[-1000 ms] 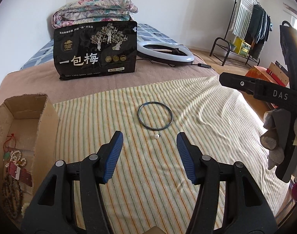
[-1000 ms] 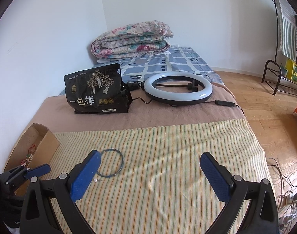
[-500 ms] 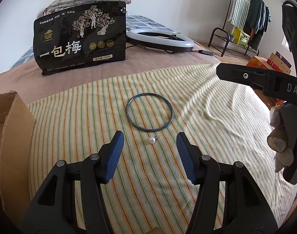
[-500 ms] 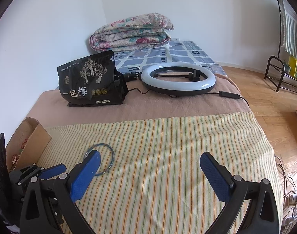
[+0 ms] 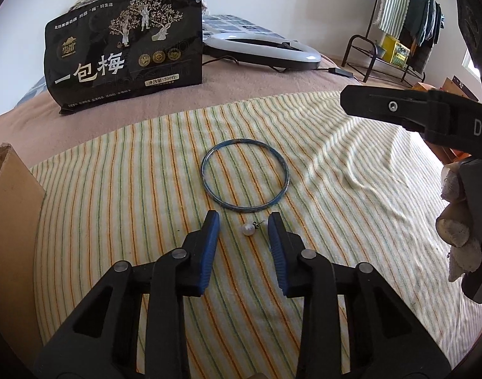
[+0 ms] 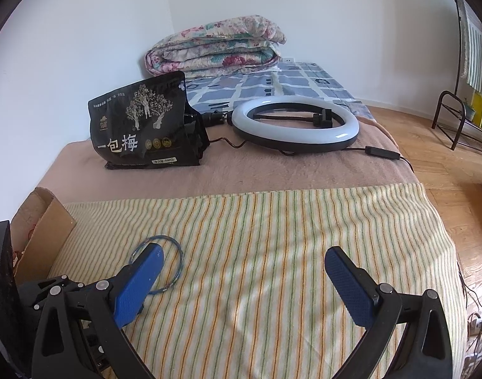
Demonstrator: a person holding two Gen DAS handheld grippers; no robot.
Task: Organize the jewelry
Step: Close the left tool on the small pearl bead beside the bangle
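Observation:
A small pearl earring lies on the striped towel, just in front of a thin blue bangle. My left gripper is open, its blue pads on either side of the earring, low over the towel. My right gripper is wide open and empty above the towel; its left finger hides part of the bangle. A cardboard box stands at the left edge; it also shows in the right wrist view. The right gripper's black body shows at the right of the left wrist view.
A black snack bag stands at the back on the brown blanket. A ring light with its cable lies behind it. A folded floral quilt lies by the wall. A clothes rack stands at the right, beyond the bed's edge.
My left gripper has moved forward and down to the earring and its jaws have narrowed around it. My right gripper has drifted slightly forward, still wide open.

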